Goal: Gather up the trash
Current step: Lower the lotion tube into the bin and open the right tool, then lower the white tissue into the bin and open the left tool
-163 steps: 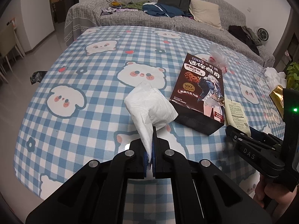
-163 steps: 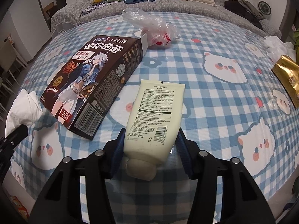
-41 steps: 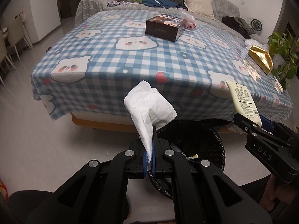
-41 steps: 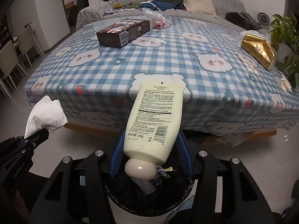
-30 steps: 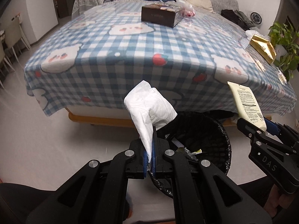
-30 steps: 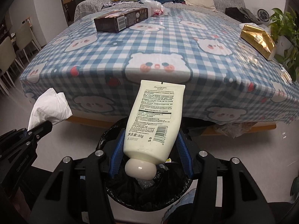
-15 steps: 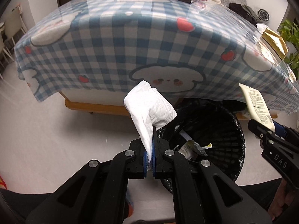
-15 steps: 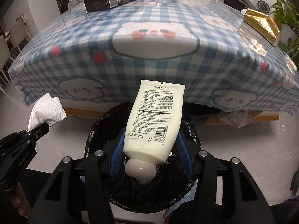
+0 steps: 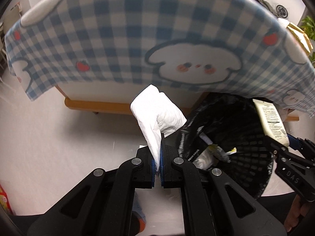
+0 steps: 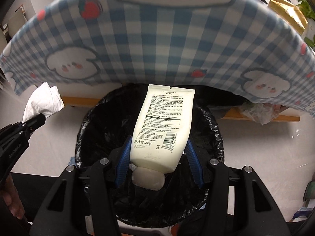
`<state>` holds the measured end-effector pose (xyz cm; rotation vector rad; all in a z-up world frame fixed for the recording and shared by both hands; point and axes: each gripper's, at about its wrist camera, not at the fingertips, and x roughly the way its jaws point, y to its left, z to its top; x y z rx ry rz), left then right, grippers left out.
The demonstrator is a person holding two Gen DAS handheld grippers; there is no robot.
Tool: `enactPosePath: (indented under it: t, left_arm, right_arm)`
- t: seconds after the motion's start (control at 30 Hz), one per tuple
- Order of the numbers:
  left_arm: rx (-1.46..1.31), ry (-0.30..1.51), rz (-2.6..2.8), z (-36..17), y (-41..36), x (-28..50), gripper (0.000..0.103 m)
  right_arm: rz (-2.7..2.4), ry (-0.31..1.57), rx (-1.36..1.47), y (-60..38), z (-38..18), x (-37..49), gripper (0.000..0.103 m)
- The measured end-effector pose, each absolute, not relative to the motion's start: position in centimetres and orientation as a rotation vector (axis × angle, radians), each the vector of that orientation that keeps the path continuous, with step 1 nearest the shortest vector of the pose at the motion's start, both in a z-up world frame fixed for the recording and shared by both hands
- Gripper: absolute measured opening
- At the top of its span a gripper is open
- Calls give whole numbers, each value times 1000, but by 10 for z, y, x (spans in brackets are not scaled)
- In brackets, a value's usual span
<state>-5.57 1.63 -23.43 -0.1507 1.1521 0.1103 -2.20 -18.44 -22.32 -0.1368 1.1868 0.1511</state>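
Observation:
My left gripper (image 9: 157, 137) is shut on a crumpled white tissue (image 9: 157, 111) and holds it just left of the rim of a black-lined trash bin (image 9: 254, 137) on the floor. The tissue also shows in the right wrist view (image 10: 44, 102). My right gripper (image 10: 158, 147) is shut on a cream-coloured tube (image 10: 161, 125), cap toward the camera, directly over the open bin (image 10: 92, 137). The tube also shows in the left wrist view (image 9: 270, 121). Some litter (image 9: 212, 153) lies inside the bin.
The blue checked tablecloth (image 10: 157, 39) hangs over the table edge just above and behind the bin. A gold packet (image 10: 287, 13) lies on the table at the right. A crumpled clear plastic bag (image 10: 259, 111) sits under the table on the right. White floor (image 9: 59, 137) surrounds the bin.
Both grippers have come down lower and closer to the bin. The tube now hangs over the bin's opening, and the tissue is at its left rim. Both grips are unchanged.

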Motion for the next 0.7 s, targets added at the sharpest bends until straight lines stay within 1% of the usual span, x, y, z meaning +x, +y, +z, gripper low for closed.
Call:
enactPosePath:
  t: [0.37,0.57,0.63,0.7]
  left_arm:
    - [-175,1202,126,-262,30,-58,2]
    - [-169,1187,114,-255,23,-59,2]
    - [-167,1187,118,-252,21,-58,2]
    - [-161,1195,115,-249,17,-57,2]
  right_arm:
    - [155,1233,-156,-171,-245,-19,51]
    - [156,1236,-185,-161,-249,-20,53]
    - [144,1198,-196,-162,-242,-21,66]
    - [146,1168,-187,-165,-234,-22,73]
